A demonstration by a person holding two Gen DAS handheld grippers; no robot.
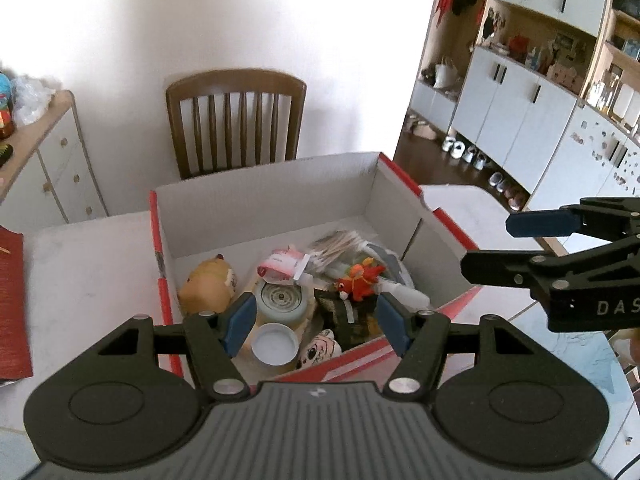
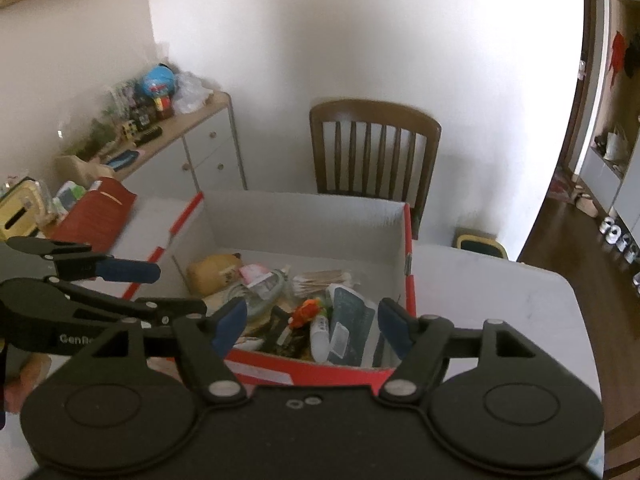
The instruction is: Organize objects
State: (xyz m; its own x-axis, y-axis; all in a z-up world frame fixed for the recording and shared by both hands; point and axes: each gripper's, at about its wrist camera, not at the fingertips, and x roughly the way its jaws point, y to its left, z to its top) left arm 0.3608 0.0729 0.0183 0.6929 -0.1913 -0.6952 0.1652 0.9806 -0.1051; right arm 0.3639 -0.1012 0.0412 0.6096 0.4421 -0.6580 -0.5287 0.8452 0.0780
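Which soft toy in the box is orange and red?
The small plush lying mid-box on the dark packet. The other soft toy, the tan plush, is larger and sits at the box's left wall.

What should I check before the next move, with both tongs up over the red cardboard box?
1. Left tongs empty, open: ok.
2. Right tongs empty, open: ok.
3. Red-and-white cardboard box upright on the white table: ok.
4. Small orange plush toy inside the box, on top of the pile: ok.
5. Yellow plush animal inside, at the box's left wall: ok.
6. Nothing left on the table to put away: cannot tell; a red mat lies at its left edge.
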